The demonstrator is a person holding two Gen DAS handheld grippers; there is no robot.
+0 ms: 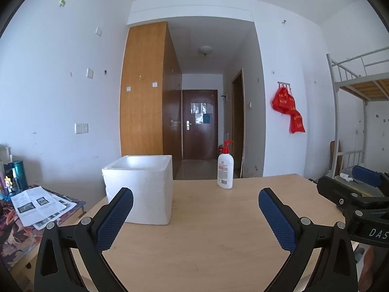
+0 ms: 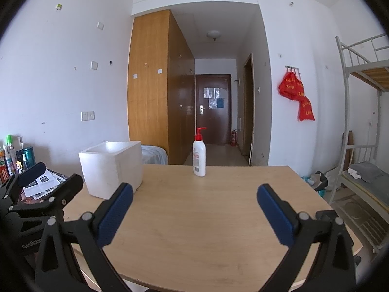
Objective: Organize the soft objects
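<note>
Both tongs, left tongs (image 1: 195,200) and right tongs (image 2: 195,193), are hovering wide and empty over the desk (image 2: 206,214). A white foam box (image 1: 141,189) and pump bottle (image 1: 225,168) are standing apart.

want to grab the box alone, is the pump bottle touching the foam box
Apart: the right wrist view shows bare table between pump bottle and foam box.

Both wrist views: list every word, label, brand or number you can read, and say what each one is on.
"DAS", cut off at the frame edge: on the right gripper body, left wrist view.
"GenRobo", cut off: on the left gripper body, right wrist view.
Red bags: yellow lettering, too blurred to read.
Pump bottle: label print too small.
Papers and door notices: unreadable.
</note>
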